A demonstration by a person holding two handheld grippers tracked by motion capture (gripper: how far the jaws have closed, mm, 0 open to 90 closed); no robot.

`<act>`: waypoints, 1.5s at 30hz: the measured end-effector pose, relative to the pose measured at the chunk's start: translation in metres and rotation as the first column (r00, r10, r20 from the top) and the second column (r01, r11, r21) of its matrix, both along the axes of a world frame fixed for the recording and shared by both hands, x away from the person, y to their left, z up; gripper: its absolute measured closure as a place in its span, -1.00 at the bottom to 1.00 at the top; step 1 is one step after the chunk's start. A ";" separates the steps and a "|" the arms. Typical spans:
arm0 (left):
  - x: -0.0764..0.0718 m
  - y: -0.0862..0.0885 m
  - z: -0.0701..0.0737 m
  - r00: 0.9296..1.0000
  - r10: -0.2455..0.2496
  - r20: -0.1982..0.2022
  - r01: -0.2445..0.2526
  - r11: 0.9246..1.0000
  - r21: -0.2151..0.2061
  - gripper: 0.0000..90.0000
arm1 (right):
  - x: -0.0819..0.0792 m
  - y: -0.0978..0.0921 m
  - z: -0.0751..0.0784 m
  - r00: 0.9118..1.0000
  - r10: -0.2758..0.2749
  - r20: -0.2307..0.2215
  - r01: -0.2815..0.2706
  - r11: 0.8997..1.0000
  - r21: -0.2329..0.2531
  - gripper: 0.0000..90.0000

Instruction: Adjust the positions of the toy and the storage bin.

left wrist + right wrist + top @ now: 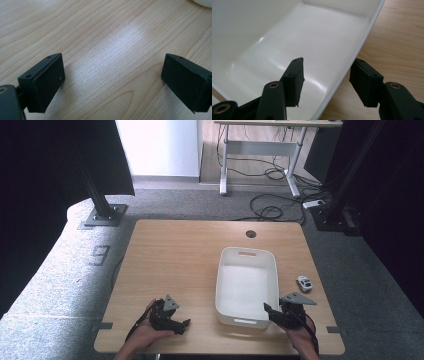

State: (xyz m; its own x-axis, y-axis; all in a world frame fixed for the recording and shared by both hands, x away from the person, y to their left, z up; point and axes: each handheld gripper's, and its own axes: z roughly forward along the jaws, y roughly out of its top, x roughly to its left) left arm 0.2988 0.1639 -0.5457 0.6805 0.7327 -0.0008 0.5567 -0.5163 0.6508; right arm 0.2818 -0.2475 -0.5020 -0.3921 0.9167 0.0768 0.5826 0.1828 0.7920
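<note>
A white rectangular plastic bin [223, 270] stands empty on the right half of the wooden table [170, 255]. A small white and blue toy car [304, 283] lies on the wood just right of the bin. My right gripper [270, 312] is at the bin's near right corner. In the right gripper view it [327, 66] is open and straddles the bin's [262, 27] rim, one jaw inside and one outside, not clamped. My left gripper [181, 325] rests low near the front edge, left of the bin. It [112, 66] is open over bare wood with nothing between its fingers.
A round cable hole [251, 234] is in the table's far edge. Beyond the table are grey carpet, black frame posts [102, 205], a desk [260, 145] and loose cables [270, 210] on the floor. A corner of the bin [203, 2] shows in the left gripper view.
</note>
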 end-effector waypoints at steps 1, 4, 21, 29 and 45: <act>0.000 0.000 0.000 1.000 0.000 0.000 0.000 1.000 0.000 -0.88 | 0.000 0.000 0.000 1.000 0.000 0.000 0.000 1.000 0.001 -0.01; 0.000 0.000 0.000 1.000 0.000 0.000 0.000 1.000 0.000 -0.88 | 0.001 0.001 0.000 1.000 0.001 0.002 -0.001 1.000 0.002 -0.01; 0.000 0.000 0.000 1.000 0.000 0.000 0.000 1.000 0.000 -0.88 | 0.006 0.008 -0.002 1.000 0.007 0.016 -0.007 1.000 0.017 -0.02; 0.000 0.000 0.000 1.000 0.000 0.000 0.000 1.000 -0.001 -0.88 | 0.008 0.013 -0.002 1.000 0.009 0.019 -0.010 1.000 0.017 -0.03; -0.001 -0.001 0.000 1.000 -0.001 -0.001 0.001 1.000 -0.001 -0.88 | 0.013 0.020 -0.003 1.000 0.016 0.021 -0.016 1.000 0.020 -0.03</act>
State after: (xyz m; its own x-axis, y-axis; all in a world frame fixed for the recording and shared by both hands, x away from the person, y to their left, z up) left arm 0.2975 0.1633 -0.5457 0.6810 0.7323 -0.0023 0.5569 -0.5158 0.6510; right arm 0.2945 -0.2278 -0.5047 -0.4086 0.9085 0.0874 0.5632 0.1756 0.8074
